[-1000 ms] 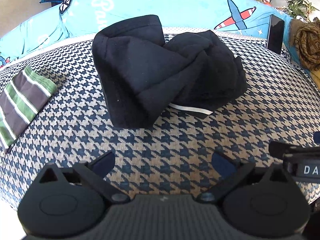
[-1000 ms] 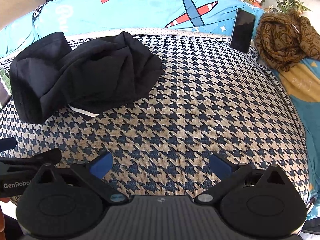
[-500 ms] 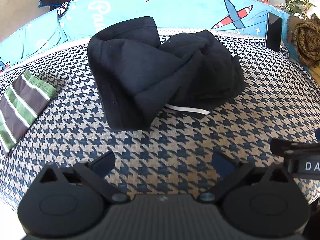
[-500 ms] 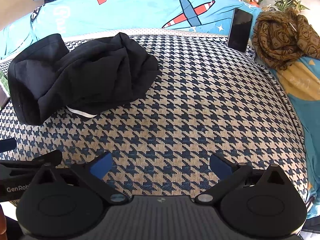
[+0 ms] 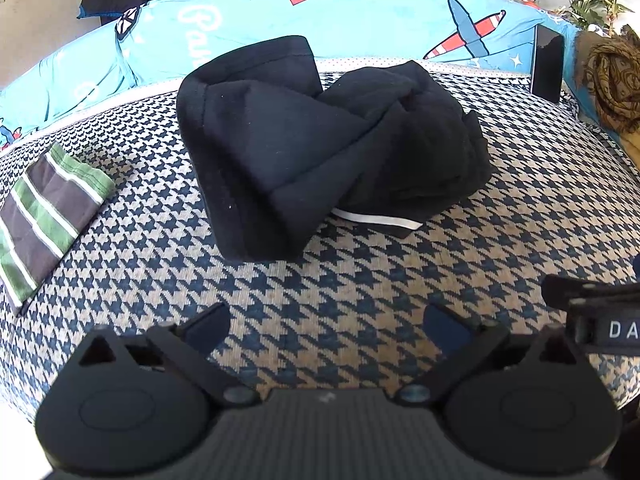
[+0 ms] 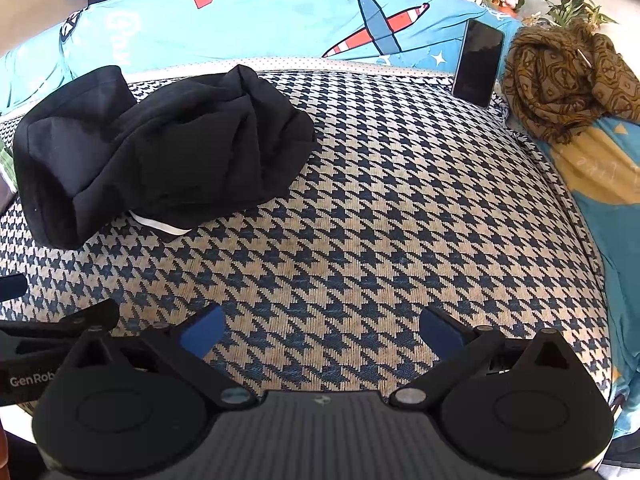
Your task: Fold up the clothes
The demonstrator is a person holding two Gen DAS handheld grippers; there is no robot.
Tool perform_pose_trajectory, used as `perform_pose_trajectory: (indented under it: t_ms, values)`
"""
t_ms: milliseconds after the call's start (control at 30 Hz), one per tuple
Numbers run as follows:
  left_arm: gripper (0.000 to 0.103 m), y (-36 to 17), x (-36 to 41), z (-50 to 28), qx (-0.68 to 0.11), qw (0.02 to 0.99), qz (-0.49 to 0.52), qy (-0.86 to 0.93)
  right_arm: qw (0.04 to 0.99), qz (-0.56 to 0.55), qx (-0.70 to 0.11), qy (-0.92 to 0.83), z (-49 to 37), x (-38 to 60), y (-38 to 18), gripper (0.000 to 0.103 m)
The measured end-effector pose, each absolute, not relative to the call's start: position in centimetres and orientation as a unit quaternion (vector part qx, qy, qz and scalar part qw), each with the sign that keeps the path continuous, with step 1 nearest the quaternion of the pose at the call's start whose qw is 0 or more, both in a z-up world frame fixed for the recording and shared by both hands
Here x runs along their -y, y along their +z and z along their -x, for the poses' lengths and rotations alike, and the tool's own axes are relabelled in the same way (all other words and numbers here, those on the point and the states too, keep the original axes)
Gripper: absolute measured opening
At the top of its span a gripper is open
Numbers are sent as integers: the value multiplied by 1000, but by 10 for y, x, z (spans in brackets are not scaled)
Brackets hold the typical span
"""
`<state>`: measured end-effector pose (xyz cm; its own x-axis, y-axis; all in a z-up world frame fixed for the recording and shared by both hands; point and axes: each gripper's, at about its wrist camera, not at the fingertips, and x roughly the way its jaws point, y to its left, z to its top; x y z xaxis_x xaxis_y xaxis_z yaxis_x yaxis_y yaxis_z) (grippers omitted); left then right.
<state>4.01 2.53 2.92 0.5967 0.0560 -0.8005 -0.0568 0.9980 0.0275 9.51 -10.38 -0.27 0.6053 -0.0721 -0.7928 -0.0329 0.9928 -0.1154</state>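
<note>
A crumpled black garment (image 5: 320, 144) with a white strip at its hem lies in a heap on the houndstooth cushion (image 5: 360, 288). It also shows at the left of the right wrist view (image 6: 160, 152). My left gripper (image 5: 326, 326) is open and empty, low over the cushion just in front of the heap. My right gripper (image 6: 320, 328) is open and empty, to the right of the heap over bare cushion (image 6: 400, 220). A folded green striped cloth (image 5: 44, 208) lies at the far left.
A blue airplane-print backrest (image 6: 280, 20) runs behind the cushion. A black phone (image 6: 478, 64) leans against it at the right. A brown patterned scarf (image 6: 568, 80) is bunched at the far right. Potted plants stand behind.
Both grippers have crept slightly forward toward the black garment, which looks a little larger and nearer. Both stay open. The garment has not moved.
</note>
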Motion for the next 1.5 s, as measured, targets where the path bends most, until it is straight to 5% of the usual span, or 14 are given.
perform_pose_trajectory:
  t_ms: [1500]
  values:
    - [103, 34, -32, -30, -434, 898, -29, 65, 900, 68, -430, -12, -97, 87, -11, 103]
